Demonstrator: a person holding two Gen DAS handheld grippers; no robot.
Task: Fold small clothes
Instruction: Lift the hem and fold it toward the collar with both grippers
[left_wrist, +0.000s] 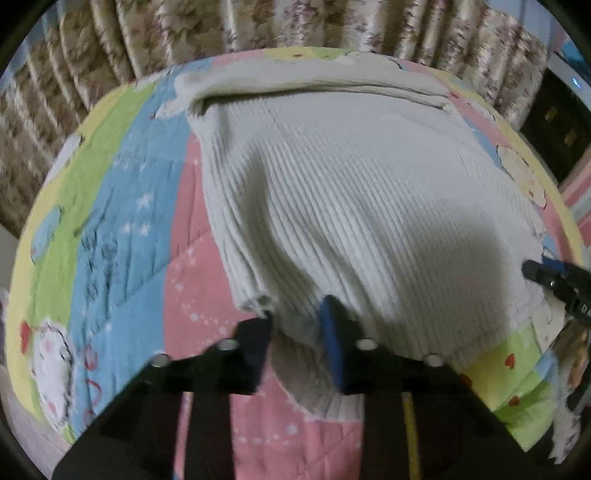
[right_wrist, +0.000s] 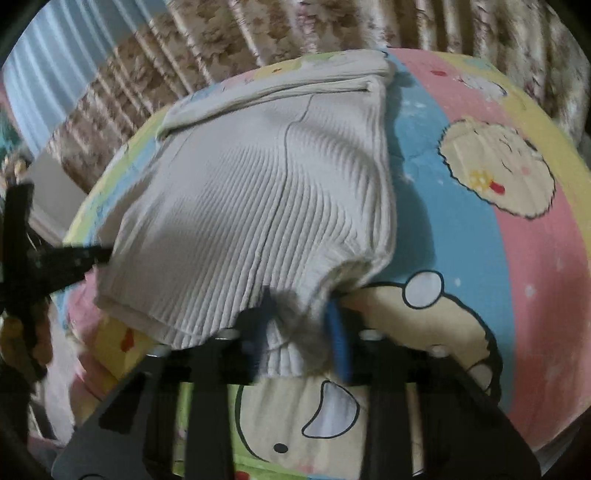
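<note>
A cream ribbed knit garment (left_wrist: 332, 184) lies spread on a patchwork quilt (left_wrist: 129, 221), its far end folded over into a flat band. My left gripper (left_wrist: 295, 332) is shut on the garment's near left corner, with bunched cloth between its fingers. In the right wrist view the same garment (right_wrist: 240, 192) has its near right corner pinched in my right gripper (right_wrist: 299, 328), and the near edge hangs lifted off the quilt (right_wrist: 461, 240). The right gripper's tip (left_wrist: 554, 284) shows at the left wrist view's right edge. The left gripper's tip (right_wrist: 74, 258) shows at the right wrist view's left side.
A flowered beige curtain (left_wrist: 258, 29) hangs just behind the quilt's far edge, also seen as the curtain (right_wrist: 295, 29) in the right wrist view. Dark furniture (left_wrist: 557, 122) stands at the far right. Bare quilt shows on both sides of the garment.
</note>
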